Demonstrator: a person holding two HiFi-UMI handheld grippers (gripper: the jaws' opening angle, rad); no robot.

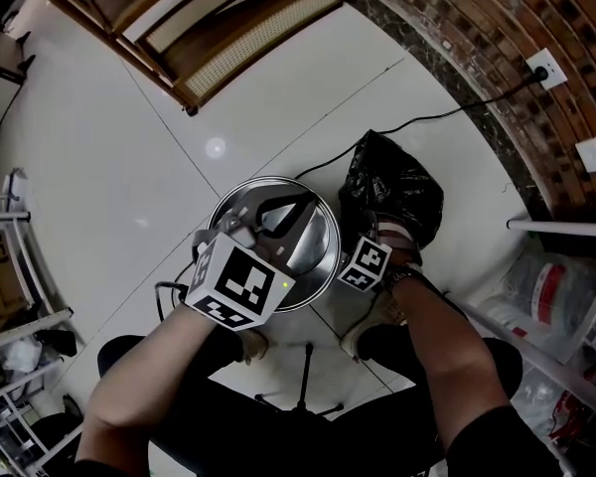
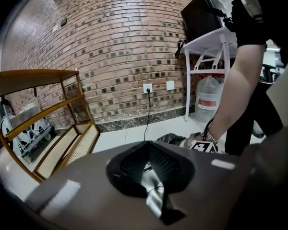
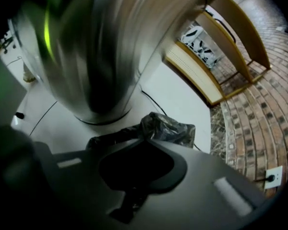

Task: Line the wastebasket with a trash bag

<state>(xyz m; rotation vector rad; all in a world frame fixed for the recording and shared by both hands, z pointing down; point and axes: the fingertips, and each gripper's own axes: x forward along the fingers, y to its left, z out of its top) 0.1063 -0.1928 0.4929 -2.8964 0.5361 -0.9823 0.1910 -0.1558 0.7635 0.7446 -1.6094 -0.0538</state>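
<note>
A round, shiny metal wastebasket point(image 1: 320, 256) stands upright on the white floor between my feet, and it is blurred in the right gripper view point(image 3: 101, 56). My left gripper point(image 1: 303, 205) hovers over its opening, jaws shut point(image 2: 146, 146). Bright metal shows through the gap behind them, and I cannot tell whether the rim is pinched. A crumpled black trash bag point(image 1: 397, 182) lies on the floor right of the bin point(image 3: 165, 128). My right gripper point(image 1: 382, 229) points steeply down at the bag's near edge, shut on the black film point(image 3: 146, 140).
A black cable point(image 1: 427, 119) runs from the wall socket point(image 1: 541, 68) on the brick wall, past the bag. A wooden shelf unit point(image 1: 228, 18) stands at the back. White racks sit at the right point(image 1: 561, 229) and left point(image 1: 10, 266). A black stand base point(image 1: 303, 386) is by my shoes.
</note>
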